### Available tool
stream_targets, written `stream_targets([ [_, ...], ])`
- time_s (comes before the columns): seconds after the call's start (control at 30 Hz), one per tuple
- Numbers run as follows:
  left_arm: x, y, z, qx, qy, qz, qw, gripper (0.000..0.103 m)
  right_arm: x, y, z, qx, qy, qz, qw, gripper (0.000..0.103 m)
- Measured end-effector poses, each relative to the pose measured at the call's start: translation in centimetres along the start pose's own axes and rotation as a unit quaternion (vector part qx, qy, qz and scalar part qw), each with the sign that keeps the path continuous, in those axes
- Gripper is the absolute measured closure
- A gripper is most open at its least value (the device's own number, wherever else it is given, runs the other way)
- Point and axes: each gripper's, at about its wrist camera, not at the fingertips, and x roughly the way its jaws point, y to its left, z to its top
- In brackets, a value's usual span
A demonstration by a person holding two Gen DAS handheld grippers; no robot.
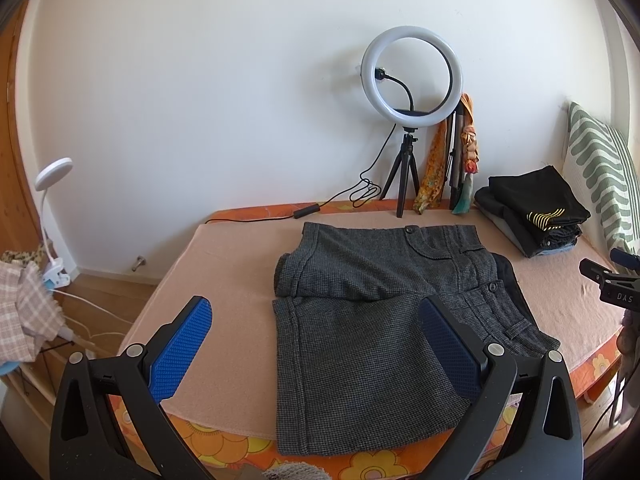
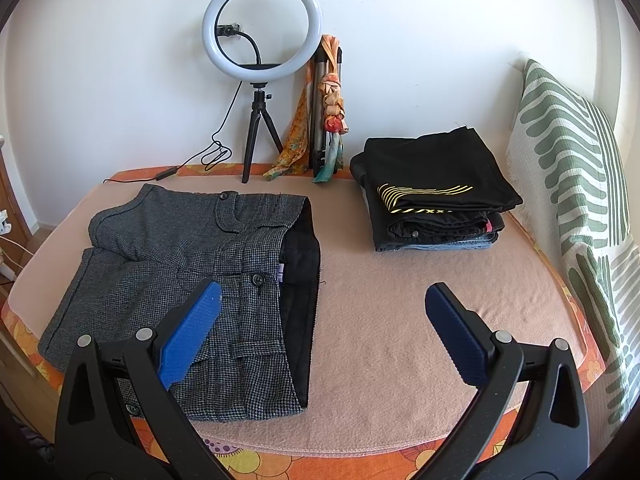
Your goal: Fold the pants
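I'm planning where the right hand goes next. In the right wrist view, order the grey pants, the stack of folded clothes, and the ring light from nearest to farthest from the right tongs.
1. Grey pants: left, partly under the left finger of the right tongs.
2. Folded stack: ahead, to the right, on the mat.
3. Ring light: at the back, by the wall, left of centre.

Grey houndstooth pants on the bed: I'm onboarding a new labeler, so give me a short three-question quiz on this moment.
1. True or false: the left gripper is shut on the grey houndstooth pants.
2. What stands at the wall behind the pants? A ring light on a tripod; B a fan; C a mirror.
3. Fill in: the stack of folded dark clothes lies between the pants and the green-striped ____.

Key: 1 false, both it and the right gripper are open, holding nothing; 2 A; 3 pillow.
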Motion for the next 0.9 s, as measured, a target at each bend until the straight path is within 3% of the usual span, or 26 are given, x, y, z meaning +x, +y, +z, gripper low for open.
stream_targets([
  [0.63,0.9,0.7,-0.3,-0.001,0.010,0.003,0.9999,0.000,0.1,0.2,-0.1,0.002,0.002,0.005,1.000,0.000],
  [0.9,2.3,2.5,-0.5,-0.025,0.025,-0.051,0.9981,0.000,0.4,-0.5,0.4,0.017,0.002,0.020,1.000,0.000],
])
